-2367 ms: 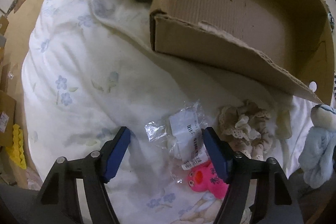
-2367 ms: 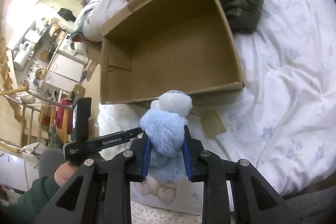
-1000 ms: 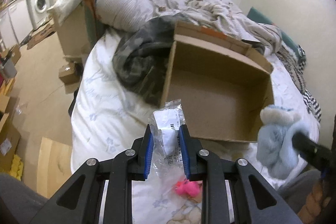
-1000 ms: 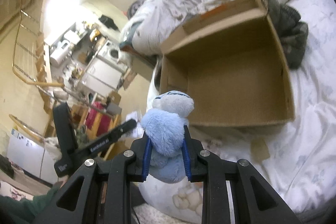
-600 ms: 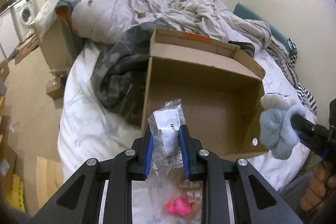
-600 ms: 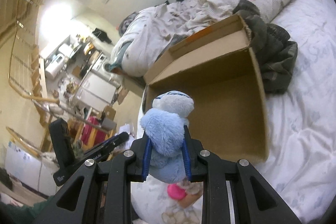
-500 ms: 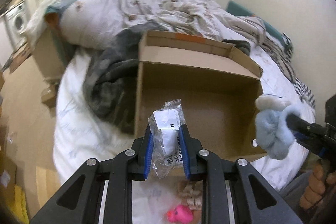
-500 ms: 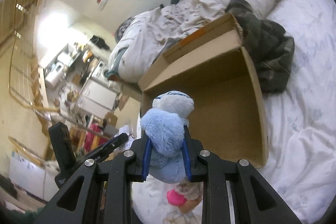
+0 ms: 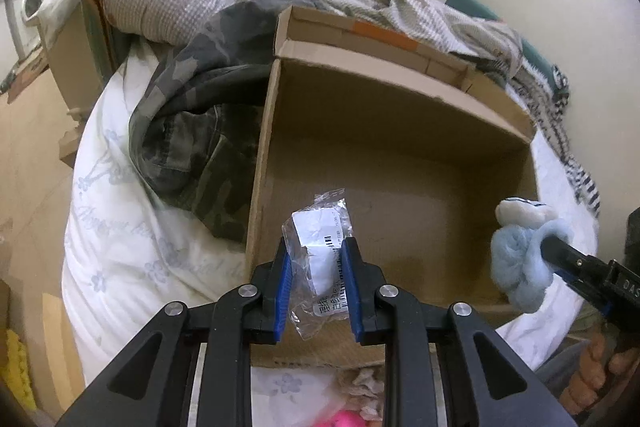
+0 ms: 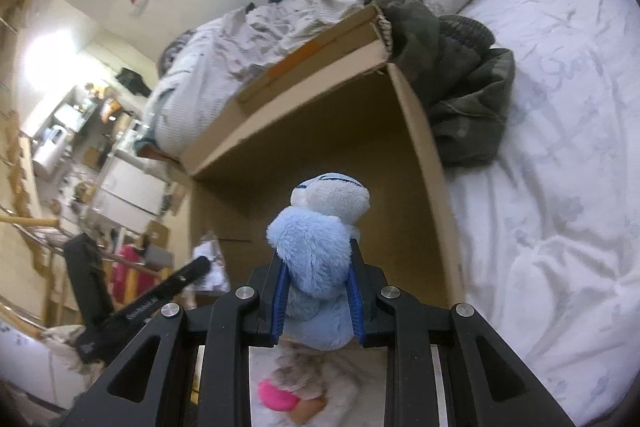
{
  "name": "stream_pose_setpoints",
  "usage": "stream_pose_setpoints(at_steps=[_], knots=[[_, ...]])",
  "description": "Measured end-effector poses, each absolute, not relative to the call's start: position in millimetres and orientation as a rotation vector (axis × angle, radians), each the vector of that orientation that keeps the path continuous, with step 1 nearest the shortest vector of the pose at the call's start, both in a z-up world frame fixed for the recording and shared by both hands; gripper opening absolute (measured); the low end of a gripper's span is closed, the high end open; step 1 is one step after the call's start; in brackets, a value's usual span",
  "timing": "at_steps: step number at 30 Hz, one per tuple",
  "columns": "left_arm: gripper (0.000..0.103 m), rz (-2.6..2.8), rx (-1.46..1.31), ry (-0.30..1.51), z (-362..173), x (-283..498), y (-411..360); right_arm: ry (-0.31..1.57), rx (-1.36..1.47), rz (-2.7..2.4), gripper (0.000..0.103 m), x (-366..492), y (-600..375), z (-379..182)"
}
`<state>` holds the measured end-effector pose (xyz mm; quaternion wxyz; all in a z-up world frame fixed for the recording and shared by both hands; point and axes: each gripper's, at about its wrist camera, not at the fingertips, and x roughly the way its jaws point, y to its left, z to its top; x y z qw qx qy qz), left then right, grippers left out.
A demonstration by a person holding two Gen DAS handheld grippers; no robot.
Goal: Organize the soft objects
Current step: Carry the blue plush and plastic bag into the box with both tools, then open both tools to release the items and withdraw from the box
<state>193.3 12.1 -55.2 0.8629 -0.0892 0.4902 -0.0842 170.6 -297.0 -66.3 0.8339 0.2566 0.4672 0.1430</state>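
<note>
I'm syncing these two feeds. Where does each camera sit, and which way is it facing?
Left wrist: on the left gripper, looking down past its plastic packet into the cardboard box; a hand shows at right.
Right wrist: on the right gripper, facing the box over its blue plush toy.
Shared: box, both grippers, both held things.

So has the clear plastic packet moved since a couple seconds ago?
Yes. The clear plastic packet, then lying on the white quilt, now hangs over the open cardboard box.
</note>
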Motion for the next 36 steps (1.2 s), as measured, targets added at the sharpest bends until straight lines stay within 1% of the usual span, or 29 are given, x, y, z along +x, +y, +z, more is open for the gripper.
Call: stream_pose_setpoints(at_steps=[3, 9, 23, 25, 26, 28, 29, 30, 32, 36], knots=[[0.022, -0.188, -0.182, 1.028, -56.5, 196.5, 10.6, 1.015, 0.477, 0.274, 0.027, 171.6, -292.7, -71.1], [0.022, -0.201, -0.190, 1.058, -61.0, 198.7, 6.3, 1.037, 0.446, 0.256, 0.027, 171.6, -288.4, -74.5], [0.022, -0.179, -0.126, 1.080, -64.7, 194.5, -4.1, 1.061, 0.465, 0.241, 0.028, 172.9, -287.6, -78.5], [0.022, -0.175, -0.130, 1.085, -65.2, 194.2, -3.4, 1.063, 0.472, 0.243, 0.029, 173.2, -287.4, -78.9], [0.023, -0.176, -0.131, 1.084, -64.6, 194.0, -3.5, 1.062, 0.475, 0.243, 0.032, 173.6, -287.6, -79.5], [0.034, -0.176, -0.133, 1.083, -63.8, 193.9, -3.3, 1.059, 0.488, 0.254, 0.047, 173.7, -286.5, -77.8], [0.050, -0.172, -0.135, 1.079, -62.5, 193.4, -3.5, 1.053, 0.498, 0.262, 0.068, 173.5, -286.2, -76.4], [0.059, -0.180, -0.144, 1.067, -60.6, 192.0, -3.2, 1.034, 0.509, 0.268, 0.073, 172.1, -286.4, -74.0], [0.065, -0.173, -0.144, 1.045, -56.8, 189.3, -3.9, 1.008, 0.507, 0.282, 0.073, 170.4, -285.2, -68.7], [0.065, -0.159, -0.121, 1.031, -53.4, 186.3, -4.7, 1.003, 0.509, 0.277, 0.073, 169.4, -286.2, -67.8]])
